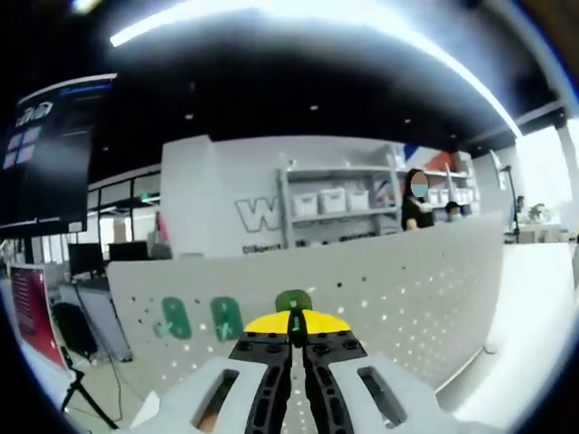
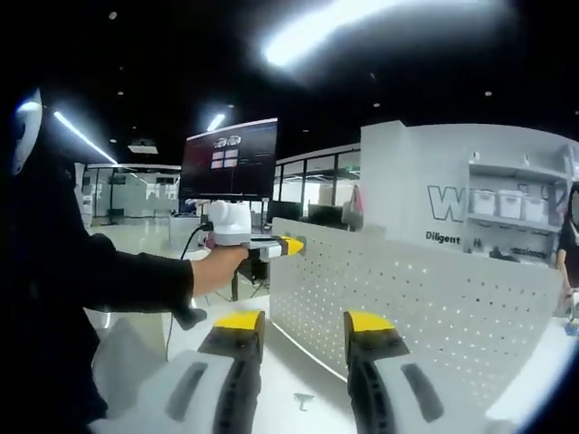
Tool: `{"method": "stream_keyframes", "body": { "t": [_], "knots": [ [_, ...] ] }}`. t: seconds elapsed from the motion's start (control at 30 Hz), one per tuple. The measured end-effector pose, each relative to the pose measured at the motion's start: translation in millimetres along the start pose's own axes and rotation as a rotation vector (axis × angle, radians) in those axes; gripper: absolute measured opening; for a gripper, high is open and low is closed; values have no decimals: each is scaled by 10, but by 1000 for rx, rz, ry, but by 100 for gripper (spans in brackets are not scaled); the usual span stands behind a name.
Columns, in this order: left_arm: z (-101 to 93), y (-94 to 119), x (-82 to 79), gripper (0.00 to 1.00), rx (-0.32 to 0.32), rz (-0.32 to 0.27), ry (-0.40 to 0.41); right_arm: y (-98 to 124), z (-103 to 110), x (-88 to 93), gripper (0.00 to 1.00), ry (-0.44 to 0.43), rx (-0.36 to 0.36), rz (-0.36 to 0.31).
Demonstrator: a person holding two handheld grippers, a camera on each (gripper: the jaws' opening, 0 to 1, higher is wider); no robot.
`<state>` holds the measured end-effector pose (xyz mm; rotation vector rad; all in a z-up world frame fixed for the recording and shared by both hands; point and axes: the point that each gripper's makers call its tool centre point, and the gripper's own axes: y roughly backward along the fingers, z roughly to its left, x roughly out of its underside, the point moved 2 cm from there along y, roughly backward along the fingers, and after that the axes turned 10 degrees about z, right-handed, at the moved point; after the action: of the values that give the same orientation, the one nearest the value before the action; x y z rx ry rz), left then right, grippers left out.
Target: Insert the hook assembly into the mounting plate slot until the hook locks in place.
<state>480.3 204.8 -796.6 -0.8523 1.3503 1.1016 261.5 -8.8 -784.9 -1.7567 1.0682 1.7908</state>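
Left gripper view: the left tongs are pressed together, yellow tips meeting on a dark green hook pinched between them. The hook sits right against the face of the white perforated mounting plate, which stands upright. Two more green hooks hang on the plate just left of the tongs. Behind the plate, white shelving holds bins, and a person stands beside it.

Right gripper view: the right tongs are spread wide, nothing between the yellow tips. The mounting plate stands ahead on the white surface. A person's hand holds the left tongs at the plate's upper left edge, yellow tip touching it. A small grey piece lies on the surface near the plate's foot; what it is cannot be told. A dark screen stands behind the plate.
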Motion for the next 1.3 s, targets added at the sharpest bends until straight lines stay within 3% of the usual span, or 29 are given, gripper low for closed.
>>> {"method": "stream_keyframes", "body": {
  "t": [0.43,1.3],
  "knots": [
    [63,-166,16,2,-17,-24,4,-61,-46,44,37,-28,-6,-5],
    [60,-267,25,2,-21,-41,-37,-155,-85,48,37,-43,-17,9]
  ]
}}
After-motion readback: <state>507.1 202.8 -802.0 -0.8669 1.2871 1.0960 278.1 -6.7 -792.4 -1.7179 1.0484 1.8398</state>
